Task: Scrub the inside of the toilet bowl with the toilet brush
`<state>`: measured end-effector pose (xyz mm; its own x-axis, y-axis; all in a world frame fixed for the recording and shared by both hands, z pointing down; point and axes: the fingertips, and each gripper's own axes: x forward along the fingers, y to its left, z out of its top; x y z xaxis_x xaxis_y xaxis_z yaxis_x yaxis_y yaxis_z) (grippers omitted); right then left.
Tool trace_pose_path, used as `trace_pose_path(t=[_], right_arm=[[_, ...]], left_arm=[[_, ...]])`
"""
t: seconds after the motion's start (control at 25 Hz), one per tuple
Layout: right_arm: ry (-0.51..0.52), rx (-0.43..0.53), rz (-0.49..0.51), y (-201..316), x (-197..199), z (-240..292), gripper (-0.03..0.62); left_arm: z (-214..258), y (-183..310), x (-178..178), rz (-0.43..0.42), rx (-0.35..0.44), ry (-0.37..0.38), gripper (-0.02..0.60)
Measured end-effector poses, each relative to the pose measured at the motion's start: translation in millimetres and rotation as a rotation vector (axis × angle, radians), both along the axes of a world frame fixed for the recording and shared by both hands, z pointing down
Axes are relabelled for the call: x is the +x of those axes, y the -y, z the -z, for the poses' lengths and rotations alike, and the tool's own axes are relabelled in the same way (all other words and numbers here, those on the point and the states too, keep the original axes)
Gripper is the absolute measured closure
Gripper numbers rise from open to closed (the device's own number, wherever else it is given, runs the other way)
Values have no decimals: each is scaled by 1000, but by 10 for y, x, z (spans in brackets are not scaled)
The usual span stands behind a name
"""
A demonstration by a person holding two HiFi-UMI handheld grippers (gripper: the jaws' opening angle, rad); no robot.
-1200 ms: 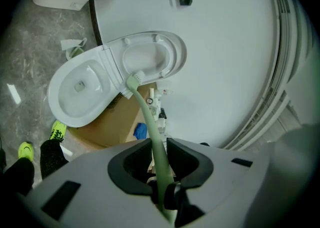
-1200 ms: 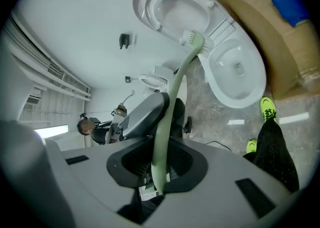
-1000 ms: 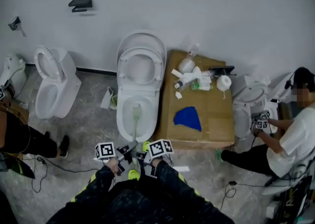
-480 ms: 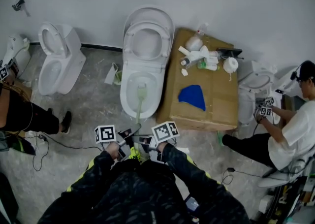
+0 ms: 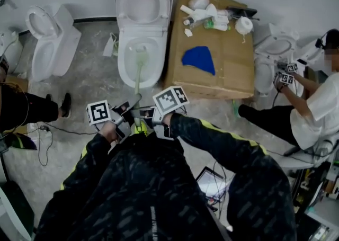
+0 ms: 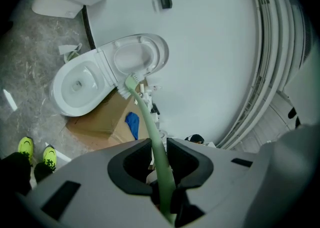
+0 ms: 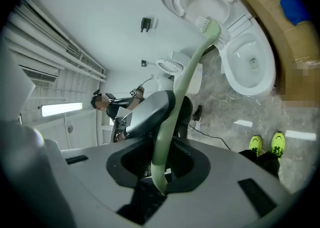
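A white toilet [image 5: 122,70] with its seat and lid raised stands against the wall. The toilet brush [image 5: 138,73] has a long pale green handle, and its white bristle head sits over the back part of the bowl in the head view. Both grippers hold the low end of the handle. My left gripper [image 5: 125,112] [image 6: 159,148] is shut on the handle [image 6: 149,124]. My right gripper [image 5: 146,115] [image 7: 158,158] is shut on it just beside the left one. Whether the bristles [image 7: 208,24] touch the porcelain cannot be told.
A cardboard box [image 5: 225,68] stands right of the toilet with a blue cloth [image 5: 198,59], bottles and a paper roll on it. A second toilet [image 5: 48,37] stands at left, a third [image 5: 271,53] at right. A seated person [image 5: 312,108] is at right, another person [image 5: 21,112] at left. Cables lie on the floor.
The head view has tipped down, so the toilet sits higher in the frame. Both grippers stay shut on the handle; the brush head is still over the bowl, a little farther back.
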<state>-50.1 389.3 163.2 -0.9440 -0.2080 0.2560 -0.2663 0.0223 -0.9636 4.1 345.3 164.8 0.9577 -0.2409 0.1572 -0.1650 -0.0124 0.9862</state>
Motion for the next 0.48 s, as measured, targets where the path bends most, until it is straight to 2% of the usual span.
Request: trace_pose_path(t=[0.2, 0.48], right_arm=[[1, 20, 23, 40, 8, 21, 528], [22, 11, 5, -22, 31, 39, 528]], left_arm=[[11, 76, 17, 40, 40, -24, 485], [39, 19, 75, 35, 61, -45, 485]])
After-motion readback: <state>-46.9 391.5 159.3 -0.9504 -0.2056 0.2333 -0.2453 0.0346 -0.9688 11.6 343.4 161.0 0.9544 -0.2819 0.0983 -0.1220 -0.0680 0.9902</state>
